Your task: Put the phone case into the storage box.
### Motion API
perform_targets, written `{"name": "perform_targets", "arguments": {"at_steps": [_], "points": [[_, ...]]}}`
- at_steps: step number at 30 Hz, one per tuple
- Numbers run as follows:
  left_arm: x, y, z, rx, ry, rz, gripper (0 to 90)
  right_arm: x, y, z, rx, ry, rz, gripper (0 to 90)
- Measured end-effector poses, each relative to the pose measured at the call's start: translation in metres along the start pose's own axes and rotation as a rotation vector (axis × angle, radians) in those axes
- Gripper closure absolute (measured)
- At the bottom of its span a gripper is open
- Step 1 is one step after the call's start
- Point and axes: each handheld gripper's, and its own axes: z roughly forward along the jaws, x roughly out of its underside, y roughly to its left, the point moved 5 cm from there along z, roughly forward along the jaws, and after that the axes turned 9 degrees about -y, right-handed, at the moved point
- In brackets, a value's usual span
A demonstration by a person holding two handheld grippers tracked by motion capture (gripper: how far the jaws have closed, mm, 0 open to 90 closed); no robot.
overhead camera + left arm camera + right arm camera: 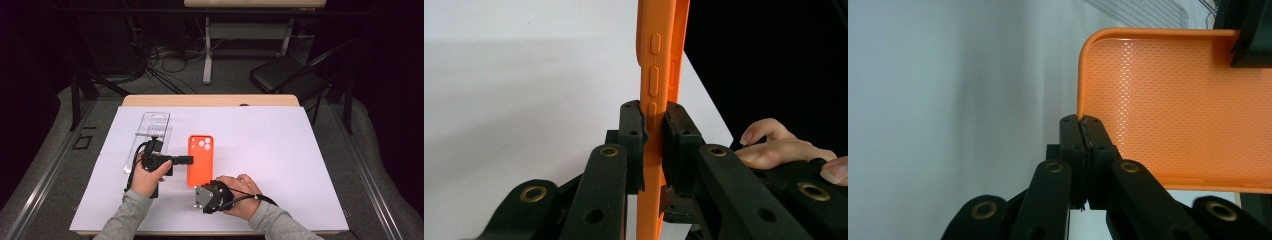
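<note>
Item: orange phone case (200,160), mid-table on white sheet (280,165), right of clear package (150,137). Left gripper (189,160) clamps its left edge; right gripper (1083,125) pinches near rim. Step: two-handed hold. Next: probably a lift, level and together.

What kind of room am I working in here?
Likely a lab or recording workspace: a table under white sheeting, loose cables on the carpet, a folding chair and dark surroundings.

The high view looked forward and down from above the near table (300,150) edge. The left gripper view faced along its jaws, close on the case (656,75) edge-on. The right gripper view sat equally near, showing the case's inside at upper right. All three shared the case.
</note>
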Motion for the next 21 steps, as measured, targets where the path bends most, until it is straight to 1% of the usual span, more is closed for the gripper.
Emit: {"name": "perform_targets", "arguments": {"at_steps": [4,14,15,16,17,21], "points": [[-0.0003,0.0000,-0.0005,0.004,-0.002,-0.001,80.3,-0.0004,-0.0003,-0.0004,-0.002,-0.006,0.011,89.2],[-0.0001,0.0015,-0.0009,0.006,-0.004,-0.003,80.5,0.0001,-0.0015,0.0000,-0.004,-0.012,0.019,88.6],[-0.0002,0.0016,-0.0010,0.006,-0.005,-0.003,80.5,0.0001,-0.0017,-0.0001,-0.002,-0.012,0.019,88.1],[-0.0002,0.0017,-0.0010,0.006,-0.005,-0.004,80.5,0.0004,-0.0011,-0.0003,0.000,-0.011,0.032,87.4],[-0.0002,0.0018,-0.0010,0.006,-0.005,-0.002,80.5,0.0001,-0.0021,0.0000,0.001,-0.016,0.022,86.1],[-0.0002,0.0018,-0.0011,0.008,-0.008,-0.003,80.5,0.0002,-0.0033,-0.0005,0.008,-0.019,0.031,82.1]]}}
